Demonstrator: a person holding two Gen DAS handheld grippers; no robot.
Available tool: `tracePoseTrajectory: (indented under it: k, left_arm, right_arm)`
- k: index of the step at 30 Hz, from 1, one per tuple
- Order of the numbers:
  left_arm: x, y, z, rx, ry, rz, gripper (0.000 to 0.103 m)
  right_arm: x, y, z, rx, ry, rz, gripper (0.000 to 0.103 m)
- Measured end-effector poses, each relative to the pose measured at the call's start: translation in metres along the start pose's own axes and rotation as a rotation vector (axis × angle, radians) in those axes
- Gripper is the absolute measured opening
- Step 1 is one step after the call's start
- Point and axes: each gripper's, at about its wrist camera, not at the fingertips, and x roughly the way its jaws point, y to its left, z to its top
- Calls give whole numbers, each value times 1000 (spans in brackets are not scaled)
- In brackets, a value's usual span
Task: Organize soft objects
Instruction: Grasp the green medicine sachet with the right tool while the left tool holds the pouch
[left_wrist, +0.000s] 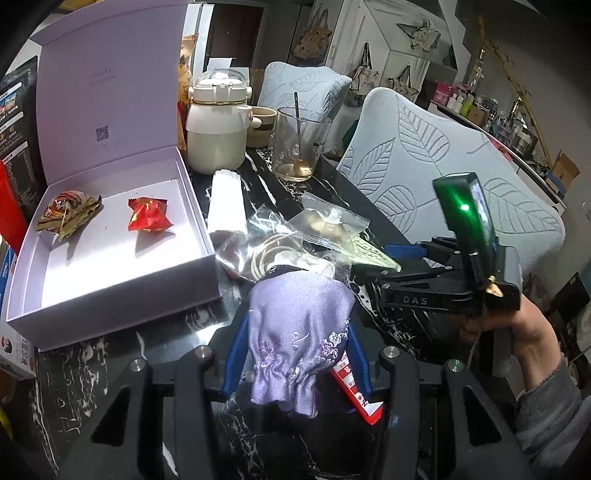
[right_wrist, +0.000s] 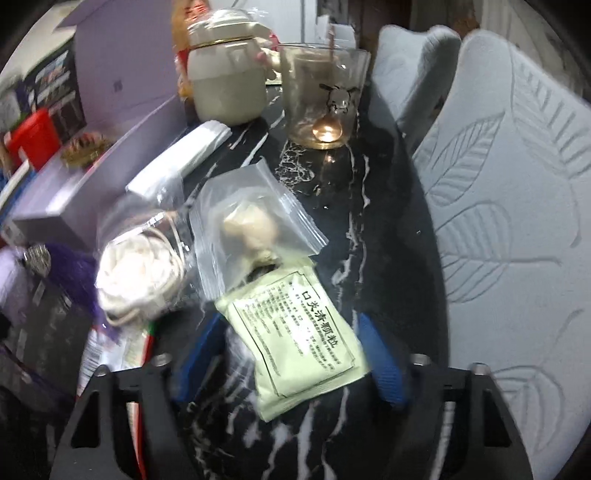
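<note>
The lilac satin pouch (left_wrist: 299, 332), gathered and embroidered at its mouth, sits clamped between the blue pads of the left gripper (left_wrist: 295, 354) just above the black marble table (left_wrist: 110, 369), close beside the open lavender gift box (left_wrist: 199, 221). It looks light, limp and slick; the pinch across its body bunches the cloth, and I judge the gathered neck would give a surer hold, since satin may slide between smooth pads. A red-and-white packet (left_wrist: 351, 384) lies under it, touching the right-hand pad.

The right gripper (right_wrist: 291, 350) has its jaws apart, straddling the pale green printed sachet (right_wrist: 295, 332) flat on the table; the pads do not visibly press on it, though the view is blurred. The sachet looks thin, light and flexible, with powder or granules likely inside, so an edge pinch should suit it.

Just beyond lie a clear zip bag (right_wrist: 251, 221) with a beige lump and a bag of cream cord (right_wrist: 140, 266). Inside the box rest two wrapped sweets (left_wrist: 147, 214), red and gold-brown. A drinking glass (left_wrist: 299, 147) with a spoon stands further off, fragile and worth avoiding
</note>
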Motion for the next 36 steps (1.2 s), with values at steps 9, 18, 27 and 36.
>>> tracePoseTrajectory:
  k: [9, 18, 27, 36]
  left_arm:
    - [-10, -1, -7, -9, 0, 4, 47]
    - [-28, -4, -20, -5, -8, 21, 47]
    - [-50, -6, -39, -10, -20, 32, 47]
    - [-78, 2, -54, -19, -56, 52, 47]
  right_arm:
    - [-25, 21, -23, -16, 1, 7, 40]
    - [-53, 29, -50, 61, -18, -4, 40]
    - [-90, 44, -69, 93, -81, 7, 40]
    - [-116, 75, -83, 78, -120, 57, 40]
